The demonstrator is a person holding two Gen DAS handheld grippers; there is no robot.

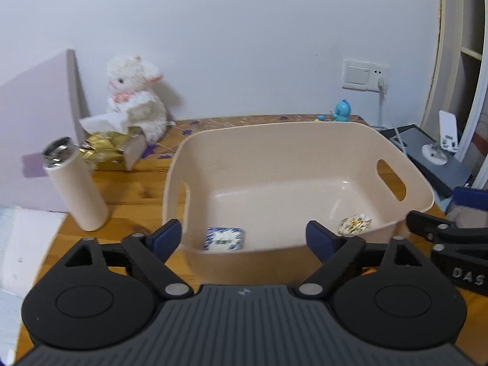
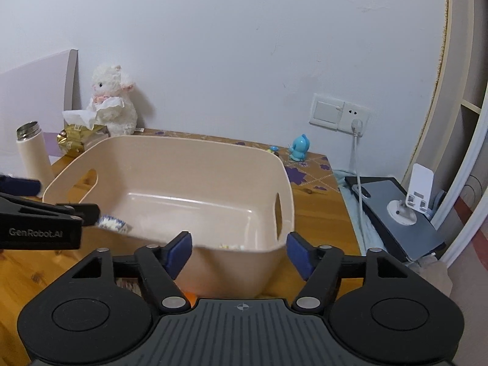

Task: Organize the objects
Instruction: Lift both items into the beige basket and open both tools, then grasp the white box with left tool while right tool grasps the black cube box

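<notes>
My left tool point(image 1: 244, 238) is spread wide at the near rim of the bin point(image 1: 305, 140), gripping nothing. My right tool point(image 2: 239, 251) is spread too, at the bin's near right corner. Inside the bin, a blue-and-white packet point(image 1: 224, 239) lies by the near wall and a yellow-flowered packet point(image 1: 355, 224) in the near right corner. Left of the bin stands a bottle point(image 1: 74, 183); behind it, a tissue box point(image 1: 113, 149) and plush lamb point(image 1: 135, 97) on the bench point(image 1: 137, 189).

One basin point(image 1: 305, 140), two packets point(image 1: 224, 239) point(image 1: 354, 225), one bottle point(image 1: 76, 183), one plush point(image 1: 134, 97).
</notes>
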